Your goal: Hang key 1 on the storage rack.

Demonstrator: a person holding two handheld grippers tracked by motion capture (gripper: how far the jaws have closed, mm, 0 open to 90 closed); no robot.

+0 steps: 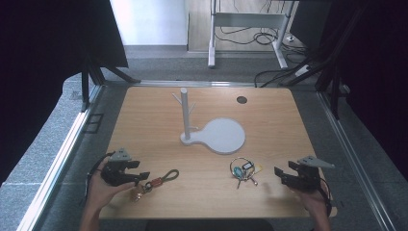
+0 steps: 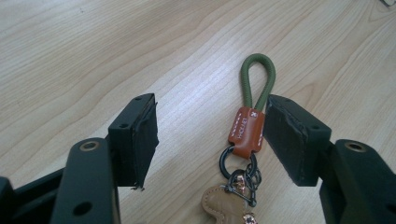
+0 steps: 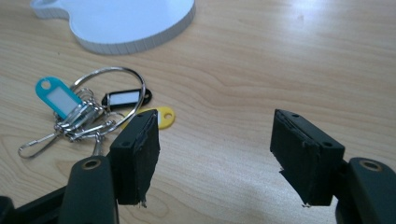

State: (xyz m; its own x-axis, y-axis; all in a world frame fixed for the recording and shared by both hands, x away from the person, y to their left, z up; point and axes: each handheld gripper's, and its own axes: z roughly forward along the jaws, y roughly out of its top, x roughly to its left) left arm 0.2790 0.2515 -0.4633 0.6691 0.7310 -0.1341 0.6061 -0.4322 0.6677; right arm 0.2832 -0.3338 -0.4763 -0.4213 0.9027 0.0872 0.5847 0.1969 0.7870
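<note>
Left tool (image 2: pixel 210 135) spread wide, straddling the green-looped keychain (image 2: pixel 246 135) flat on the counter (image 2: pixel 70 56), apparently lined up to pinch it; right tool (image 3: pixel 215 154) spread, empty.

Bright even light, soft shadows, dark edges

I am working in what looks like a lab or test room set up for recording. My wooden table (image 1: pixel 269 139) stands inside a frame of metal rails (image 1: pixel 62 154), with black curtains (image 1: pixel 43 43) hanging at both sides like a booth. Grey carpet (image 1: pixel 159 65) covers the floor beyond the table. Farther back stands a white desk frame (image 1: pixel 248 21), with loose cables (image 1: pixel 250 36) trailing under it and more cables (image 1: pixel 276 74) lying on the carpet near the curtain at the right.
</note>
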